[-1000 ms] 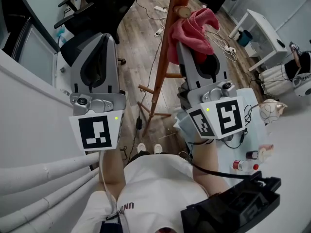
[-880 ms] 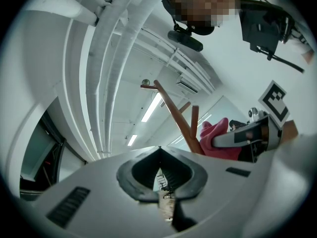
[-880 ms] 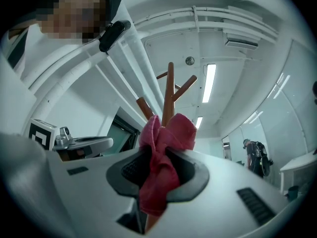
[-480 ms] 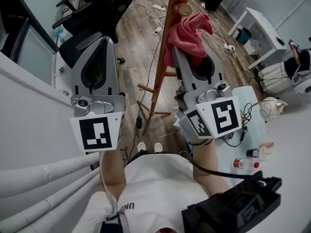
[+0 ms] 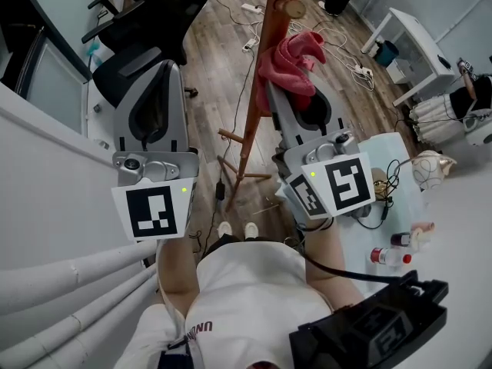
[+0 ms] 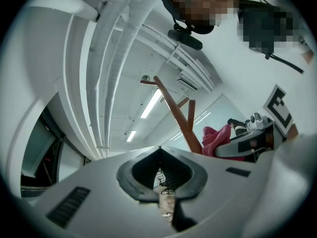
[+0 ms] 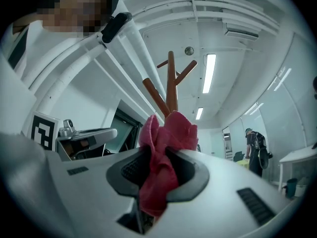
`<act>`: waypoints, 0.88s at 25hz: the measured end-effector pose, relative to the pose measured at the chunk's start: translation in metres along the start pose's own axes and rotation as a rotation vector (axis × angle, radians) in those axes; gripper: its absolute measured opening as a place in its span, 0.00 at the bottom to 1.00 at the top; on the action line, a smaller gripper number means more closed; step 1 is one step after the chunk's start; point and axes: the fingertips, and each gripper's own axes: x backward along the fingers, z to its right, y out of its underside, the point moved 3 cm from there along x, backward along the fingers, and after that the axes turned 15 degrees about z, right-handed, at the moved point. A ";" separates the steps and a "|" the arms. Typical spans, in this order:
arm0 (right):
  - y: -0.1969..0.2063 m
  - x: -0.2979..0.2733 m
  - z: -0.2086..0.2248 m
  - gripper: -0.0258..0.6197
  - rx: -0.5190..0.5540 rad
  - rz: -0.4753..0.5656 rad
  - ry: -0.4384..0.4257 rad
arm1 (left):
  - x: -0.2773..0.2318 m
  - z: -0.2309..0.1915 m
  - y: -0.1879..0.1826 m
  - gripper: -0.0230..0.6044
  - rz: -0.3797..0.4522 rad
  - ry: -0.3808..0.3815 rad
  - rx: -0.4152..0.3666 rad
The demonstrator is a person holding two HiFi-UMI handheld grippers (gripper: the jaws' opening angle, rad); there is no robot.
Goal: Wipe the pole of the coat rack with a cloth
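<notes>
**Red cloth on wood pole, no 2nd grip on rack**

Red cloth (image 5: 290,61), bunched in the R gripper (image 5: 286,83), sits against the right side of the coat rack's pole (image 5: 257,91) in the upper centre of the head view, just below a round peg (image 5: 290,8). Whether the fabric presses the wood or only grazes it can't be told from here. The R gripper view shows the jaws clamped on a fold of the cloth at the frame's lower centre, with most of the wad puffing out past the tips and the pole rising behind it. The L gripper (image 5: 157,68) hangs at centre left of the head view, well apart from the pole. Its own view shows the jaws closed w/ nothing between them, and the pole and cloth off to the right.

Risks from here, as judged:

- **Cloth slipping out.** Only a fold is pinched. Drag along the wood during a stroke could pull it free, esp. on the way down.
- **Rack tipping or sliding.** It stands on thin splayed legs at mid-frame on a wood floor (image 5: 223,68) strewn w/ cables. A sideways push from the R side, w/ the L gripper not bracing it, could rock it.
- **Snagging.** The loose wad is near the peg and the upper branches, so an upward pass could catch there.
- **Bare jaw on wood.** If the wad shifts round, hard gripper plastic rather than cloth could rub the pole, and that stretch goes unwiped.
</notes>
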 end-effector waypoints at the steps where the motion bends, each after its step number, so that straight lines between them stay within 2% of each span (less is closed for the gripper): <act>1: 0.002 0.001 -0.001 0.18 -0.003 -0.005 -0.001 | 0.001 0.000 0.000 0.06 -0.003 0.001 0.000; 22: 0.036 0.013 -0.009 0.18 -0.024 -0.105 -0.001 | 0.005 0.008 0.014 0.06 -0.049 0.028 0.029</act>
